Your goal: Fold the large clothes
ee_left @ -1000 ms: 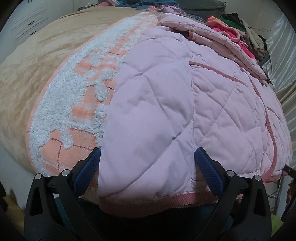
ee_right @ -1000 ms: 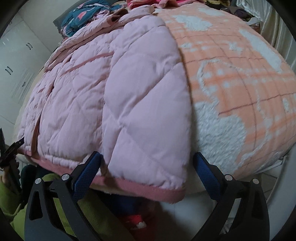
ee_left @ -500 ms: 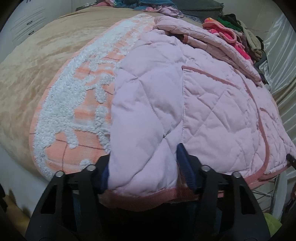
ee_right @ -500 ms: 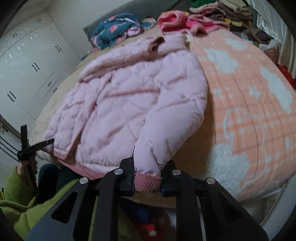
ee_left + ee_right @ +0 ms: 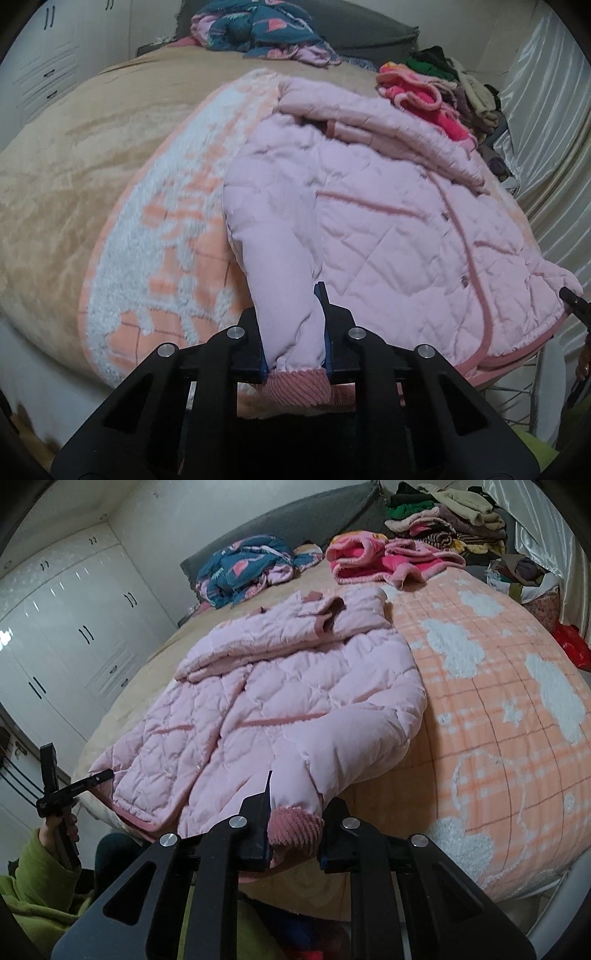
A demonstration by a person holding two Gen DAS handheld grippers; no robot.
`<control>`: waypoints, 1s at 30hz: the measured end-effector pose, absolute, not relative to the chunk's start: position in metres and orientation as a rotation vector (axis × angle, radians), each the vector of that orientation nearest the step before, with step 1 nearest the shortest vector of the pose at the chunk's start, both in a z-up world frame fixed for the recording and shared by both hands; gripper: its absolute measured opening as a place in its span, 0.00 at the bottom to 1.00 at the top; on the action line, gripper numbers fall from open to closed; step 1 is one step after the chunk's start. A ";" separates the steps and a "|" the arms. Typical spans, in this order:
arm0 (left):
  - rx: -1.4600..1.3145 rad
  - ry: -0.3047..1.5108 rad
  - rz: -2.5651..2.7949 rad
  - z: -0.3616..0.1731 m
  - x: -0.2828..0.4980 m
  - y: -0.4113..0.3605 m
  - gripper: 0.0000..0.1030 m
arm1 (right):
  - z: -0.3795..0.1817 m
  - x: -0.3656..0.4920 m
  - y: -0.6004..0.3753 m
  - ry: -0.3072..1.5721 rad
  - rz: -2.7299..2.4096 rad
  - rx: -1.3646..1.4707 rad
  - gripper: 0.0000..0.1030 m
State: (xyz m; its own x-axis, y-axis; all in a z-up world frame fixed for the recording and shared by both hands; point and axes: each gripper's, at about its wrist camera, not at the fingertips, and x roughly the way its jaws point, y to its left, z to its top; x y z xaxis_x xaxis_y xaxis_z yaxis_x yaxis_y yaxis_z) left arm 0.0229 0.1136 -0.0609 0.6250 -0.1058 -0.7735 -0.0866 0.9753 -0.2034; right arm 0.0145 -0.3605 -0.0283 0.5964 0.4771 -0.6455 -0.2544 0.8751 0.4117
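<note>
A pink quilted jacket [image 5: 388, 206] lies spread on the bed, also seen in the right wrist view [image 5: 295, 701]. My left gripper [image 5: 293, 347] is shut on one sleeve near its ribbed cuff [image 5: 299, 384], lifted off the blanket. My right gripper [image 5: 293, 830] is shut on the other sleeve at its ribbed cuff [image 5: 295, 827], held above the bed's near edge. The left gripper also shows at the left of the right wrist view [image 5: 70, 790].
An orange and white fleece blanket [image 5: 498, 709] lies under the jacket on a tan bedspread [image 5: 74, 166]. Piles of clothes lie at the bed's far side: blue patterned [image 5: 243, 568], bright pink [image 5: 380, 557], a folded stack [image 5: 443, 513]. White wardrobes [image 5: 62, 627] stand left.
Both grippers went from open around the jacket's sleeves to shut on them near the cuffs, and both have pulled back and up, lifting the sleeves off the bed.
</note>
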 end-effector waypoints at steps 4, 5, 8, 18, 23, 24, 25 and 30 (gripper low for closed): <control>-0.225 0.876 -0.012 -0.049 0.027 0.110 0.11 | -0.019 0.017 -0.362 0.798 0.436 0.313 0.15; -0.226 0.871 -0.011 -0.046 0.028 0.110 0.11 | -0.016 0.019 -0.363 0.792 0.434 0.318 0.15; -0.223 0.849 -0.006 -0.036 0.033 0.108 0.11 | -0.006 0.025 -0.364 0.764 0.429 0.328 0.15; -0.201 0.779 -0.010 0.001 0.053 0.103 0.11 | 0.021 0.050 -0.367 0.696 0.425 0.342 0.15; -0.187 0.746 -0.015 0.019 0.068 0.100 0.11 | 0.039 0.063 -0.368 0.661 0.430 0.328 0.14; -0.186 0.736 -0.015 0.025 0.073 0.100 0.11 | 0.042 0.065 -0.368 0.653 0.428 0.325 0.14; -0.185 0.727 -0.015 0.029 0.076 0.101 0.11 | 0.047 0.069 -0.368 0.643 0.430 0.325 0.14; -0.176 0.687 -0.014 0.053 0.095 0.100 0.11 | 0.073 0.085 -0.370 0.584 0.432 0.315 0.14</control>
